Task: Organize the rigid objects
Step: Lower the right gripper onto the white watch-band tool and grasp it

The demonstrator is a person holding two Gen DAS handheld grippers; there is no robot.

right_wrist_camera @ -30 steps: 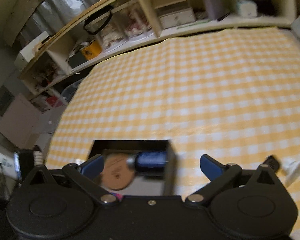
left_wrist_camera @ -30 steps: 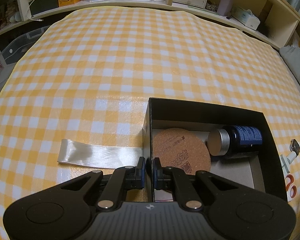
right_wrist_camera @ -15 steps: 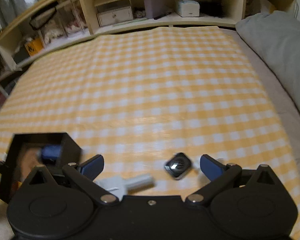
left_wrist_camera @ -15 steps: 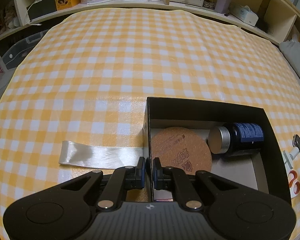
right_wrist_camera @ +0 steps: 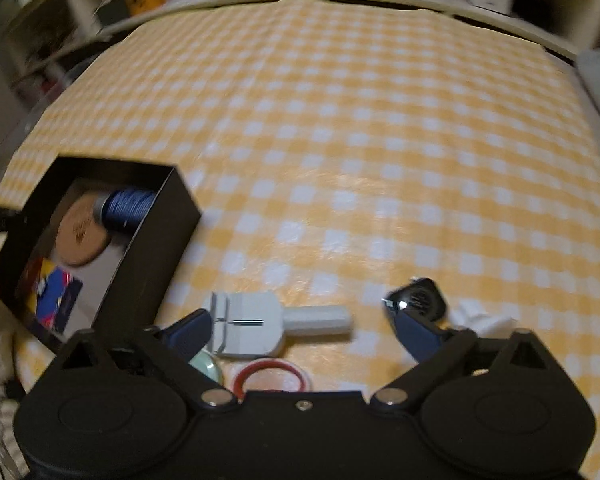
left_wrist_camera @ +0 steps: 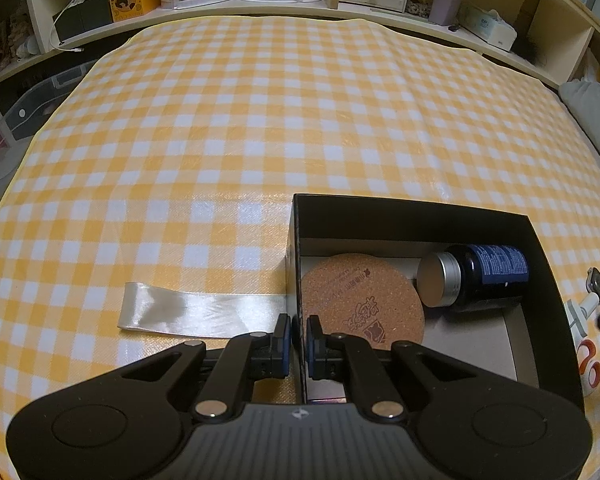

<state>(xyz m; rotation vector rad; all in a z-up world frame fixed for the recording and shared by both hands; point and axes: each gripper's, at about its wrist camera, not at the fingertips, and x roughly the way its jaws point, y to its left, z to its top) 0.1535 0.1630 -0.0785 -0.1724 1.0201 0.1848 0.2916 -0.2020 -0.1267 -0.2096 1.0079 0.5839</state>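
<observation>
Since the earlier frames: right gripper has swung away from over the box and dropped toward the loose items beside it; its jaws have just been closing a little but stand wide, nothing pressed between the pads. Box contents, stowed: cork coaster, dark bottle lying on its side, a colourful flat item at the near end. Items not yet stowed, on the checked cloth right of the box: grey tool lying between the right jaws, small dark gadget at the right fingertip, red ring and a pale round piece close under the gripper. White ribbon lies left of the box. Task judged partly done. Left gripper: unmoved, pinched shut on the box's left wall, angled down, steadying it. Right gripper: tilted down, likely lined up for the grey tool.
</observation>
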